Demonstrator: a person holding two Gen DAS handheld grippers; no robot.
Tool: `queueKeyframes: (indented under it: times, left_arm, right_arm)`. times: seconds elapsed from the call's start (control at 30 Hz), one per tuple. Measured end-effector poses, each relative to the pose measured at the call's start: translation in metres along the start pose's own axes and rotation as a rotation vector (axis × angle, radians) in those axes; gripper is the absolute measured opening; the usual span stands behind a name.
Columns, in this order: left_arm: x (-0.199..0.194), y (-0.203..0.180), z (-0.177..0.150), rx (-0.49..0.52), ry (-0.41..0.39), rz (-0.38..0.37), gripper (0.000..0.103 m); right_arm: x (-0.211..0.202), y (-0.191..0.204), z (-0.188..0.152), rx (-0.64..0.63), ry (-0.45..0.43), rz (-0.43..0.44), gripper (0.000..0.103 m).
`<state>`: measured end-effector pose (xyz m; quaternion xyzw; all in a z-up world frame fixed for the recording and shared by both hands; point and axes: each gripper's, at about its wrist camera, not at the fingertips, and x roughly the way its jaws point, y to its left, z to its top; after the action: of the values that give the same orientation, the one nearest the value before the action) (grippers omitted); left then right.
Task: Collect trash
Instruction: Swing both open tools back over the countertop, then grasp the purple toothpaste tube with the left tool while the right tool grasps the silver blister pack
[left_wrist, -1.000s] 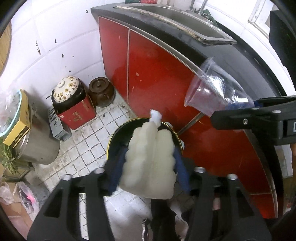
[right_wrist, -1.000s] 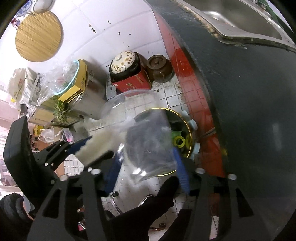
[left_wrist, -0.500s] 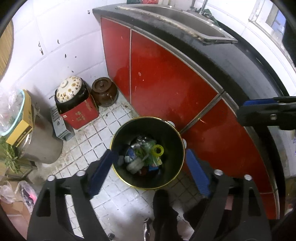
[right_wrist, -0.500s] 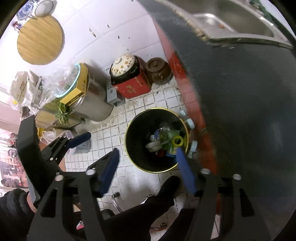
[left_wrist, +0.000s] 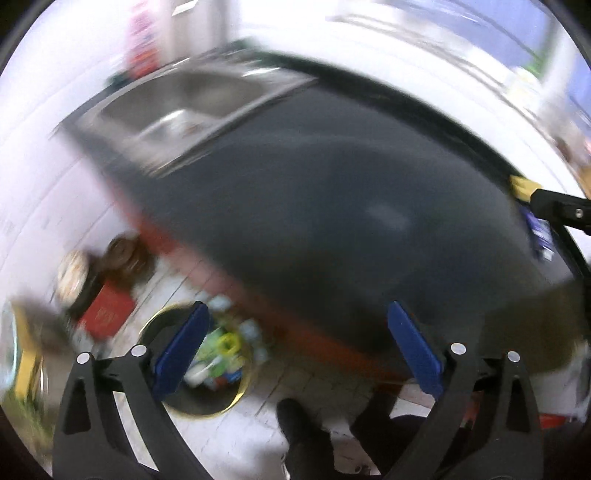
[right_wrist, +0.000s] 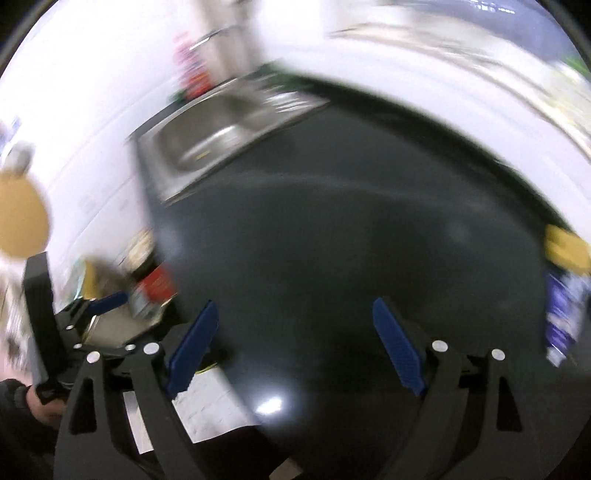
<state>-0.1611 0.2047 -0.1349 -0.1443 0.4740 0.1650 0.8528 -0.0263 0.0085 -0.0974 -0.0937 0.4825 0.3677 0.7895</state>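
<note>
Both views are motion-blurred. My left gripper (left_wrist: 299, 339) is open and empty above the edge of the black counter (left_wrist: 332, 206). The black trash bin (left_wrist: 201, 400) with a gold rim stands on the floor at lower left, with mixed trash (left_wrist: 218, 354) in it. My right gripper (right_wrist: 291, 339) is open and empty over the black counter (right_wrist: 332, 240). A yellow item (right_wrist: 567, 247) and a blue-and-white packet (right_wrist: 561, 310) lie on the counter at far right. The packet also shows in the left wrist view (left_wrist: 541, 236).
A steel sink (left_wrist: 184, 99) is set in the counter at the back; it also shows in the right wrist view (right_wrist: 221, 125). A red box (left_wrist: 105, 314) and a brown jar (left_wrist: 122, 254) stand on the tiled floor by the white wall. The left gripper shows in the right wrist view (right_wrist: 107, 302).
A second ago the left gripper held a white crumpled wad and the right a clear plastic cup over the bin. Both were let go into the bin. Both grippers have since swung up toward the counter.
</note>
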Motion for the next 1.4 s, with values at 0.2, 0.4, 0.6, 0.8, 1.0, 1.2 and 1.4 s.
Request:
queueKeyframes:
  times: [0.2, 0.4, 0.6, 0.8, 1.0, 1.2, 1.4]
  left_arm:
    - [0.015, -0.137, 0.039, 0.21, -0.004, -0.143, 0.094]
    - [0.022, -0.256, 0.047, 0.386, -0.013, -0.234, 0.094]
    - [0.032, -0.335, 0.044, 0.499, -0.002, -0.263, 0.094]
    - [0.052, -0.384, 0.044, 0.527, 0.026, -0.264, 0.094]
    - [0.087, -0.423, 0.047, 0.515, 0.057, -0.239, 0.094]
    - [0.13, -0.461, 0.05, 0.552, 0.066, -0.204, 0.094]
    - [0.167, -0.474, 0.057, 0.536, 0.1, -0.182, 0.094]
  right_arm:
    - [-0.074, -0.146, -0.047, 0.268, -0.075, -0.231, 0.083]
    - [-0.122, -0.244, -0.101, 0.448, -0.105, -0.34, 0.083]
    - [-0.142, -0.299, -0.132, 0.518, -0.119, -0.362, 0.083]
    - [-0.135, -0.328, -0.134, 0.529, -0.108, -0.338, 0.083]
    - [-0.112, -0.365, -0.124, 0.511, -0.066, -0.296, 0.083]
    - [-0.073, -0.401, -0.1, 0.479, -0.01, -0.239, 0.083]
    - [-0.026, -0.426, -0.067, 0.446, 0.05, -0.182, 0.083]
